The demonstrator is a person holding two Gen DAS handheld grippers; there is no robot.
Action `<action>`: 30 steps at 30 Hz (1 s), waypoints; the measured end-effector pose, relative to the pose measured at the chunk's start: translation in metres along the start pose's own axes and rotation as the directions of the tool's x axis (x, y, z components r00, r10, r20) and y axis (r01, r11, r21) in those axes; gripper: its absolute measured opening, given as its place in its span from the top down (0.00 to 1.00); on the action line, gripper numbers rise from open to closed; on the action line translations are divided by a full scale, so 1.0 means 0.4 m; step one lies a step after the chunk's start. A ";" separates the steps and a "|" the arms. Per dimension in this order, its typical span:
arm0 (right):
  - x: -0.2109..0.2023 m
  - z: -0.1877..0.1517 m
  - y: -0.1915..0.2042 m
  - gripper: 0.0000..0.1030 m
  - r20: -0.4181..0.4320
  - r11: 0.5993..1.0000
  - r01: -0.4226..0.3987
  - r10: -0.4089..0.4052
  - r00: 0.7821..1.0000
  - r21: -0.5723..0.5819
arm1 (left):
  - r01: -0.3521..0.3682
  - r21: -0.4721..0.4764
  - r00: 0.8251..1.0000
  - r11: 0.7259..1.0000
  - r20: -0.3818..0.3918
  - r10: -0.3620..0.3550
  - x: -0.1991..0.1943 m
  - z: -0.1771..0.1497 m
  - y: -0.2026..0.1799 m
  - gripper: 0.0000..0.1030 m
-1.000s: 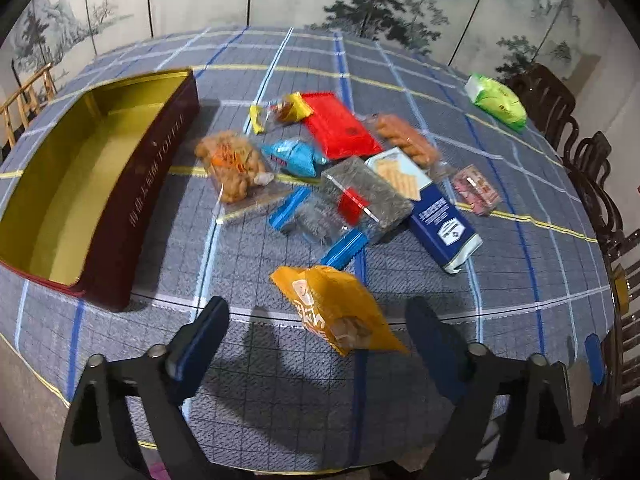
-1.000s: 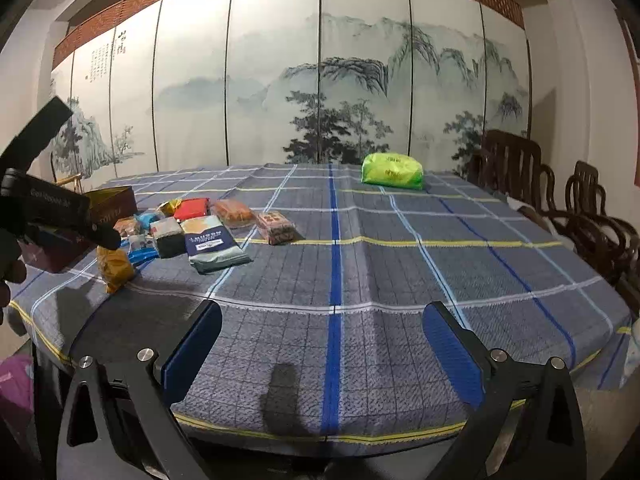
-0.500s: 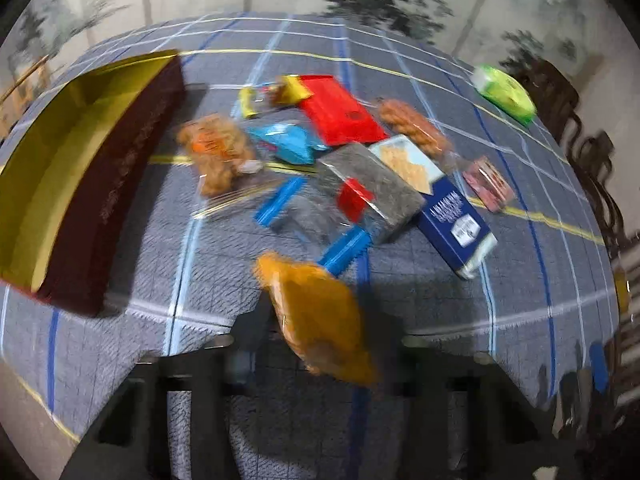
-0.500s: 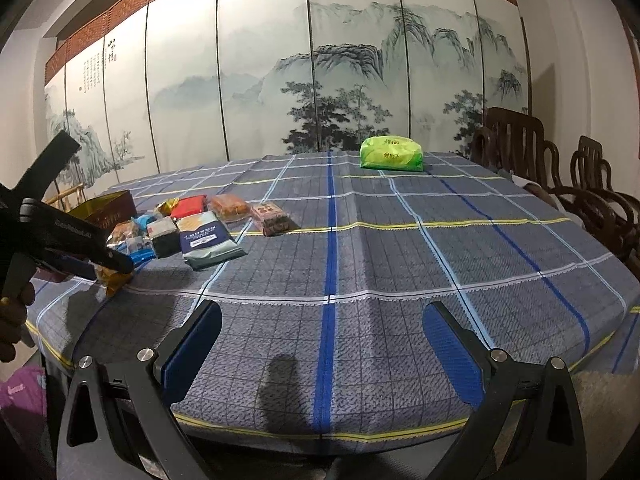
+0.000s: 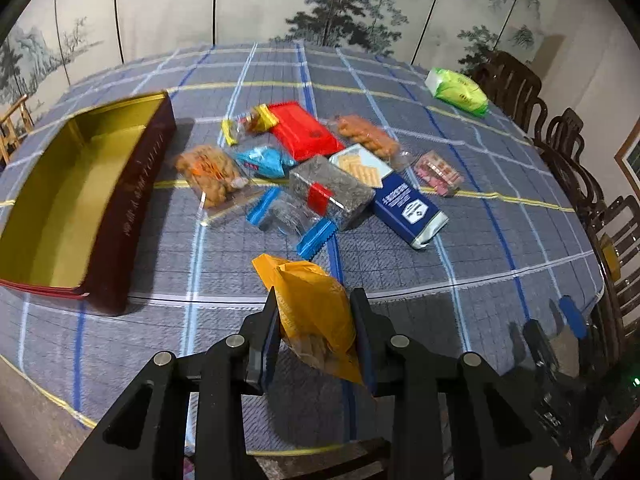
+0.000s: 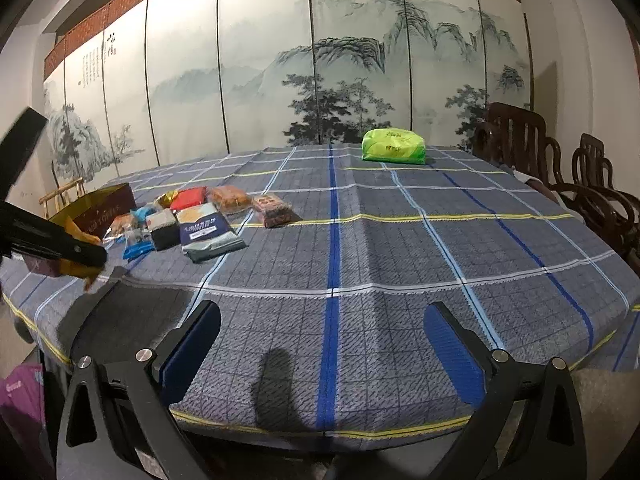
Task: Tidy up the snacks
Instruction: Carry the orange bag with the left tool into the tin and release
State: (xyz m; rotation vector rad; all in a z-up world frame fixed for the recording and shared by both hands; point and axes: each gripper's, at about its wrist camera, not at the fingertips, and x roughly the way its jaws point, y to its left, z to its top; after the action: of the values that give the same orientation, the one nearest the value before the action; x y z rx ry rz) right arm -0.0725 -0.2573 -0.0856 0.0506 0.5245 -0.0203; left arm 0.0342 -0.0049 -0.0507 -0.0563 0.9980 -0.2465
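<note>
My left gripper (image 5: 314, 297) is closing its jaws on an orange snack bag (image 5: 308, 280), and both pads press the bag's sides, holding it slightly above the checked tablecloth (image 5: 400, 280). To the left lies an open maroon tin box (image 5: 134, 184) with a gold inside. From the right wrist view, the left gripper (image 6: 90, 258) shows at the far left with the orange bag (image 6: 74, 270) in it, in front of the box (image 6: 110, 206). My right gripper (image 6: 323, 312) is open over the table's near edge, with nothing between its fingers.
Several snacks lie mid-table: a red packet (image 5: 304, 132), a dark blue pouch (image 5: 408, 210), a grey packet (image 5: 332, 192), a light blue packet (image 5: 264, 160), a bag of nuts (image 5: 208, 174). A green pack (image 5: 456, 90) sits far right. Wooden chairs (image 5: 560, 152) line the right side.
The left gripper's jaws went from wide open to closed on the orange bag, which has come up off the cloth. The right gripper has barely moved.
</note>
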 end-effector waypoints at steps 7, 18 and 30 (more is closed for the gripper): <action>0.008 -0.007 0.004 0.01 -0.029 1.000 -0.009 0.010 1.000 0.005 | -0.013 -0.006 0.998 1.000 0.062 0.014 -0.070 0.017 0.031 0.72; 0.013 -0.014 0.022 0.01 -0.057 1.000 0.000 -0.001 0.998 -0.025 | -0.088 -0.051 0.988 0.995 0.120 0.094 -0.118 0.058 0.126 0.72; 0.024 -0.013 0.046 0.01 -0.083 0.998 0.028 -0.033 0.996 -0.063 | -0.220 -0.072 0.960 0.973 0.163 0.229 -0.136 0.118 0.252 0.72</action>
State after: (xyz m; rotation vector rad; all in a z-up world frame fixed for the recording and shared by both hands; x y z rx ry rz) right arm -0.0661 -0.2385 -0.0943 -0.0169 0.6095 -0.0321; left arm 0.0636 0.1023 0.0036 -0.0120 0.8316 -0.0056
